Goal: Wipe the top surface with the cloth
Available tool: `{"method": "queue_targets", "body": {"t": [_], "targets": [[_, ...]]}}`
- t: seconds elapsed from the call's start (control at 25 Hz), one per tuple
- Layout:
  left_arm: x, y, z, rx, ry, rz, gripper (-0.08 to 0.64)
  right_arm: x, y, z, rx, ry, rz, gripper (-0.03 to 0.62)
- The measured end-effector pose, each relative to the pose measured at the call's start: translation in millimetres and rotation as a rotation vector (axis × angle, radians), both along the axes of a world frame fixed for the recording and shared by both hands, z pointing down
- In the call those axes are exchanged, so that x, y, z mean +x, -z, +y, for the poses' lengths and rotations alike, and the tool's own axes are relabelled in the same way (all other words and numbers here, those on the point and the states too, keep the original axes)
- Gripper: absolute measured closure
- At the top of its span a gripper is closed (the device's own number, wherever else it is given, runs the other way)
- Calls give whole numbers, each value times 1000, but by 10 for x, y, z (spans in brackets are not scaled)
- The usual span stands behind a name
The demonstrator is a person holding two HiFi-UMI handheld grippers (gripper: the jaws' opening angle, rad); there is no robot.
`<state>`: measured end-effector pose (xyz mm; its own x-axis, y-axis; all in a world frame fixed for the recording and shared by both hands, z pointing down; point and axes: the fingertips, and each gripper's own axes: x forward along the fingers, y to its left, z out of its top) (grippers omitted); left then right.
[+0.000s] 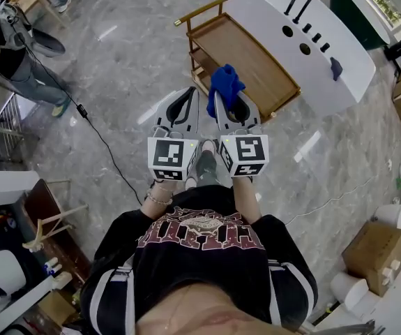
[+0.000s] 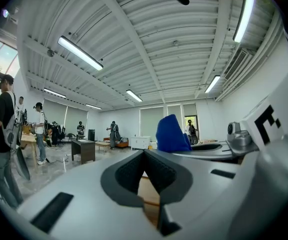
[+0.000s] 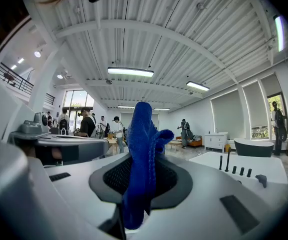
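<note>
Head view: cloth (image 1: 226,82) hides right claw (image 1: 222,98) tips.

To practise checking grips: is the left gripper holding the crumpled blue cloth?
No, the left gripper shows jaws shut on nothing; the crumpled blue cloth is in the right gripper.

A black cable (image 1: 101,137) trails across the grey marbled floor (image 1: 130,40). A long white counter (image 1: 263,5) bears black pegs and two round holes. A cardboard box (image 1: 373,251) sits at the lower right.
</note>
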<state>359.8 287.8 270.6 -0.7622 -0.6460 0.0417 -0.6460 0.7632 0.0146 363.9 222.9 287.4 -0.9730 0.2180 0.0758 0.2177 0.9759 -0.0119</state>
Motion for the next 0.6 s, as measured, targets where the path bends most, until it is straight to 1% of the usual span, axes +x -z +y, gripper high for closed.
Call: {"method": "queue_targets", "body": {"t": [0.2,0.44,0.6], "targets": [[-563,-3,-237,-6,6,3,511,-563,-24,-205,-1,12,11,503],[-1251,47,-604,-23,16,-12,511,-1274,47,-452,4,63,-2,503],[-1557,74,-783,-33,36,-13,511,-1591,70,-626,0,82,2,503]]}}
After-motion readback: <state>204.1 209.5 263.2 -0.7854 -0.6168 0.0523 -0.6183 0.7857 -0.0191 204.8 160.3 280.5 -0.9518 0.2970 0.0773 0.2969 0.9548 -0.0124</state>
